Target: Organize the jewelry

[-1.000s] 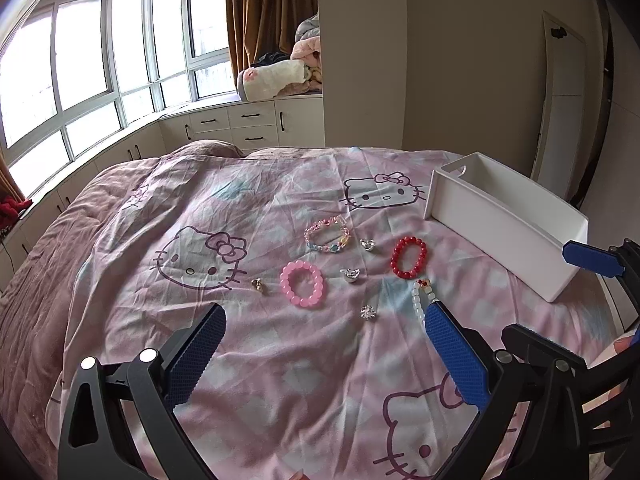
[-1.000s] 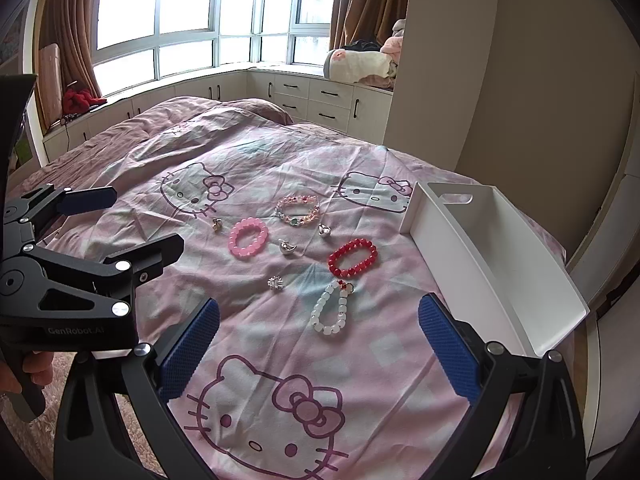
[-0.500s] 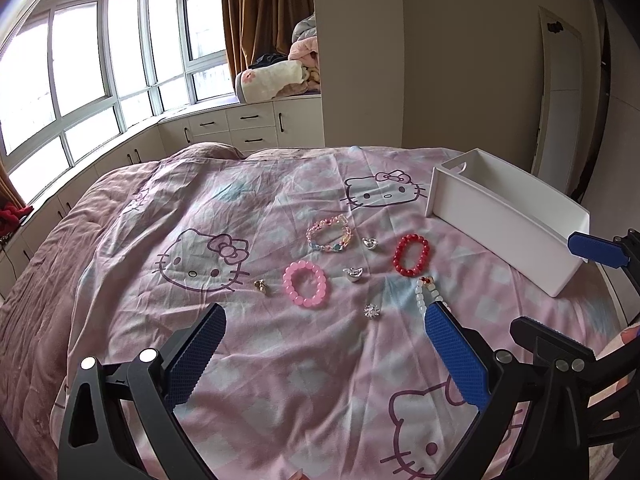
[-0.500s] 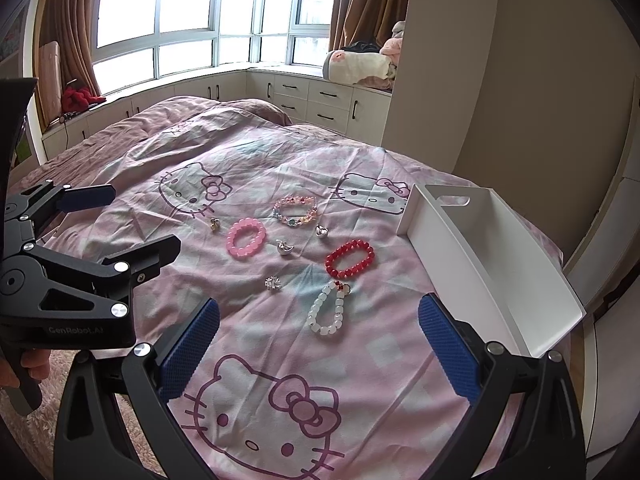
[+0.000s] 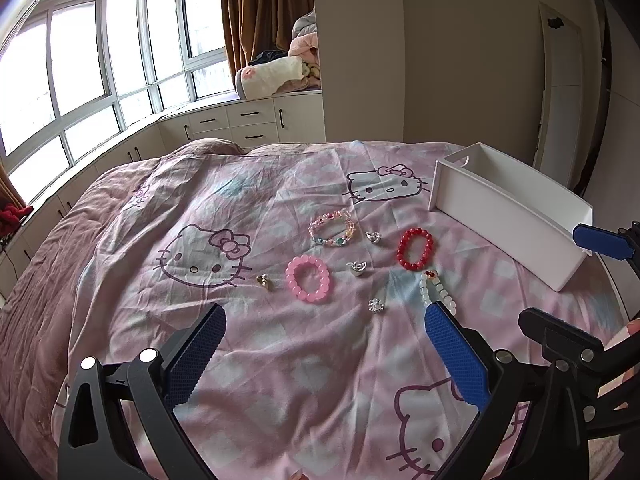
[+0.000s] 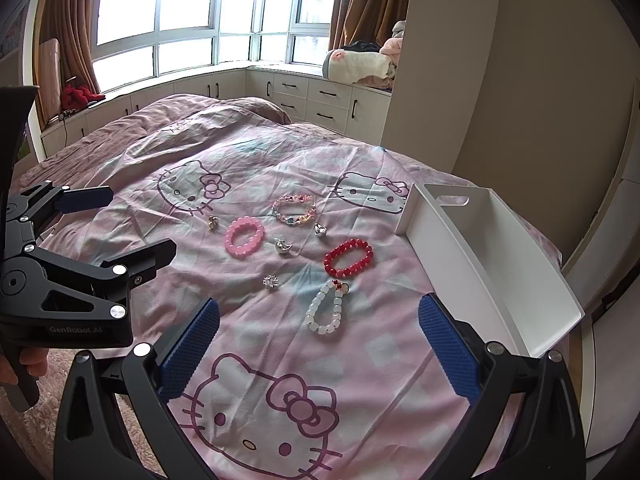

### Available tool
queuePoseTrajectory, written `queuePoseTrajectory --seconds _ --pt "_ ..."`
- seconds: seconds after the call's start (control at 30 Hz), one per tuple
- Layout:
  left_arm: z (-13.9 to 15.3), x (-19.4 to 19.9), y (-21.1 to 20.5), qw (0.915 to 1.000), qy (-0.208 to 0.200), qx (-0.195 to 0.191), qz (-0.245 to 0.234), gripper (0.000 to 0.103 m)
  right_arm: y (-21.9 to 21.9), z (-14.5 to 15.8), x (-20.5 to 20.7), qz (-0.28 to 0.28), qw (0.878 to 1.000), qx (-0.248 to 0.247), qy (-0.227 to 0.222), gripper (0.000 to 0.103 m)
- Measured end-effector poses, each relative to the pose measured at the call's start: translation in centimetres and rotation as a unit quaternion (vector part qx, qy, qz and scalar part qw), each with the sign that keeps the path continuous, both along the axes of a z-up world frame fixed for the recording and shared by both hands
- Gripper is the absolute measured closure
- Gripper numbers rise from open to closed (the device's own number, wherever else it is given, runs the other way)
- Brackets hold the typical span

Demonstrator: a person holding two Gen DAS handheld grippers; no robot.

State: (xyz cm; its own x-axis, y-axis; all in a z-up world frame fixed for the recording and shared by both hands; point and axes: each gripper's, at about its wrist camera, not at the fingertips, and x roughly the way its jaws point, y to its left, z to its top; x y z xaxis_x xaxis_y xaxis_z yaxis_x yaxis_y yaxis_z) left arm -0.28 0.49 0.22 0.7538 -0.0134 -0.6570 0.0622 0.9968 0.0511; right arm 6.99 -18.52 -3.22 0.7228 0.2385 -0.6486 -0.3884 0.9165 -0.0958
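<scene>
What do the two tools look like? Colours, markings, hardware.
Both match: black skeletal frames with cut-outs and silver round fasteners, each with two fingers faced in blue textured pads. The left tool, seen from the right wrist view, carries pale "GenRobot.AI" lettering on its body and has a dark grip. The right tool shows the same blue pads. No cables or sleeves show.
</scene>
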Motion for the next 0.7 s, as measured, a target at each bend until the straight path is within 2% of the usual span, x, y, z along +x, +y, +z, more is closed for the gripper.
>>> queuePoseTrajectory --seconds 0.47,0.7 --pt "-0.4 0.0 0.1 1.0 -0.001 0.0 -0.001 0.002 0.0 -0.4 2.0 0.0 1.0 0.002 0.008 0.005" --pt "-1.4 2.7 1.9 1.0 0.008 0.002 0.004 0.002 0.4 -0.7 5.2 -0.002 1.0 0.005 0.008 0.005"
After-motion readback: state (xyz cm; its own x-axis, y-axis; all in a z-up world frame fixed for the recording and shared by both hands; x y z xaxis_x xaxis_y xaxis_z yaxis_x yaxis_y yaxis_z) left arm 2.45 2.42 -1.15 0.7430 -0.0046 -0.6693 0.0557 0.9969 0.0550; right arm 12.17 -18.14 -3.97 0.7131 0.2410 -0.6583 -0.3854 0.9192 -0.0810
